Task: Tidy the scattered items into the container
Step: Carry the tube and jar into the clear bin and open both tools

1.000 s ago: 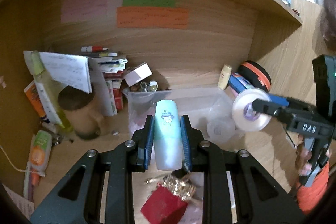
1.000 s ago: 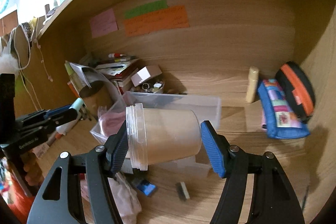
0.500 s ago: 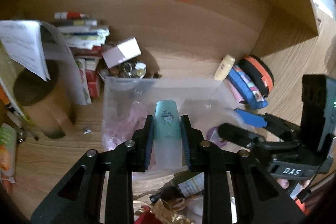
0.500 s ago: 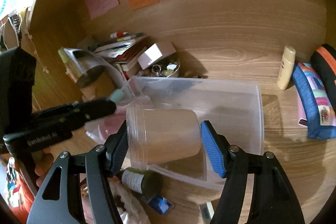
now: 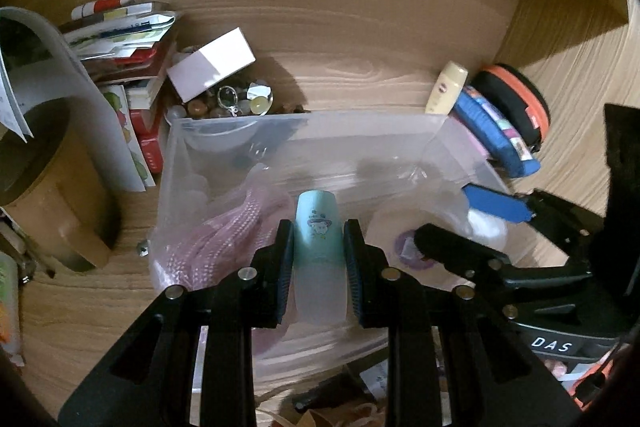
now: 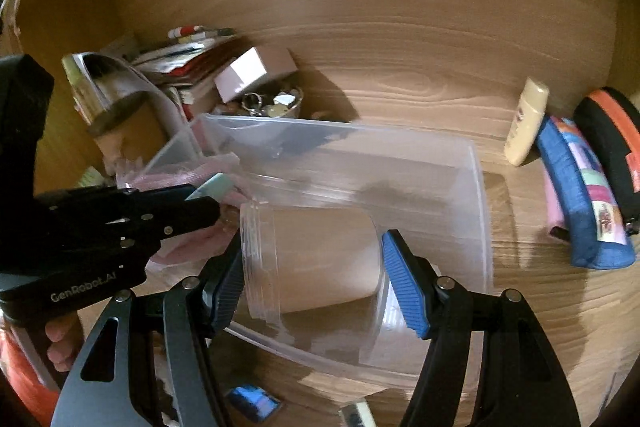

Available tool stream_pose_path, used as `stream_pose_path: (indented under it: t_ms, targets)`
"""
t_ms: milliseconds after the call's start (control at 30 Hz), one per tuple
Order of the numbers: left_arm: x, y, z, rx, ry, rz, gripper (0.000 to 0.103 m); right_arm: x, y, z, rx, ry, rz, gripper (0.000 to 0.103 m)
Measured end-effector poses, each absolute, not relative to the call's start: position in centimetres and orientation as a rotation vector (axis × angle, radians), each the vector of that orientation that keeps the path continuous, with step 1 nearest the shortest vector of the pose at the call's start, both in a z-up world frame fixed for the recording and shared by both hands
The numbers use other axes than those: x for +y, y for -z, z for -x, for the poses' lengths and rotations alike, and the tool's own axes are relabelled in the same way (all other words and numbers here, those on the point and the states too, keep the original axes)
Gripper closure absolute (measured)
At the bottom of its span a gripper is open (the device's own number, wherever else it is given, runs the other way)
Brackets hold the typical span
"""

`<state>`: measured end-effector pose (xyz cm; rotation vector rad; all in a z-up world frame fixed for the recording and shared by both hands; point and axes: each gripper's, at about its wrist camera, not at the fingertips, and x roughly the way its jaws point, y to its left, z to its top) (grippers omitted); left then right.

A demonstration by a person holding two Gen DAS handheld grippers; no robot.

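Note:
A clear plastic container [image 5: 304, 117] stands on the wooden desk, with a pink mesh bag [image 5: 224, 235] in its left part. My left gripper [image 5: 318, 229] is shut on a small mint-green bottle [image 5: 318, 251] with a cartoon print, held over the container's near side. My right gripper [image 6: 314, 259] is shut on a clear plastic jar [image 6: 328, 255] lying sideways, over the container [image 6: 478, 187] just right of the bottle. In the right wrist view the left gripper [image 6: 192, 201] comes in from the left with the bottle's tip [image 6: 212, 185] showing.
Behind the container sit a white box [image 5: 212, 63] and a bowl of trinkets [image 5: 240, 103]. Left of it are stacked books [image 5: 120, 39] and a brown cup [image 5: 52, 187]. At the right lie a cream tube [image 5: 446, 87], a blue pouch [image 5: 496, 135] and a black-orange case [image 5: 516, 99].
Both grippers have come forward and down over the container and tilted downward. Each keeps its hold, the left on the bottle, the right on the jar.

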<state>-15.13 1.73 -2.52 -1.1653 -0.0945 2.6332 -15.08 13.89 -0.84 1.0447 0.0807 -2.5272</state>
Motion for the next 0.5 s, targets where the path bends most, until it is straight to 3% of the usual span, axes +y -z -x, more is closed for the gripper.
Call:
stream_pose_path:
  t_ms: [500]
  targets:
    - [2.2, 4.2, 15.4, -0.004, -2.631, 1.248, 0.078, 13.3, 1.5, 15.1, 0.232, 2.596, -1.049, 0.04]
